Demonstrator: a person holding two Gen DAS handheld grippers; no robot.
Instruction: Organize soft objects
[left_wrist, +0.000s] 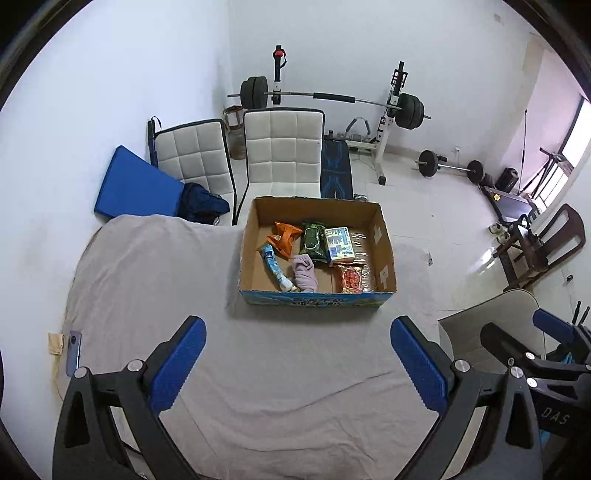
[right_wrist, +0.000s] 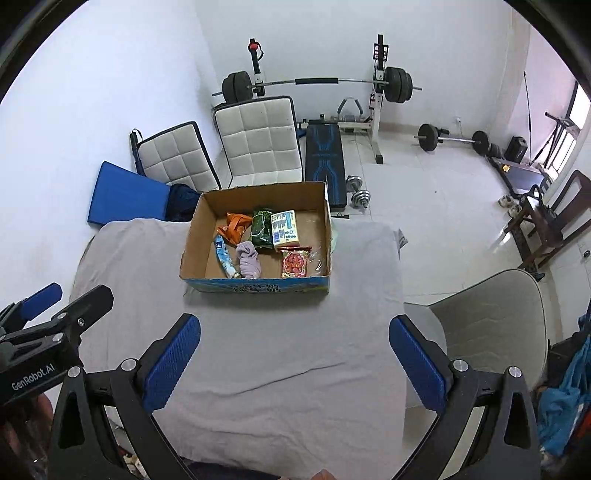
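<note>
While both blue-padded grippers, left gripper (left_wrist: 298, 363) and right gripper (right_wrist: 295, 360), hover wide open and empty over the near grey-clothed tabletop (left_wrist: 277, 369), the soft lilac rolled cloth (left_wrist: 304, 272) and snack packets already lie in the far brown cardboard box (left_wrist: 384, 245); organizing looks finished, or next reach goes into the box.

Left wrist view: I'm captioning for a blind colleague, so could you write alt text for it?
An open cardboard box on a grey-covered table holds snack packets and a rolled purple cloth. The open left gripper hovers empty in front of it; chairs and a barbell rack stand behind.
</note>
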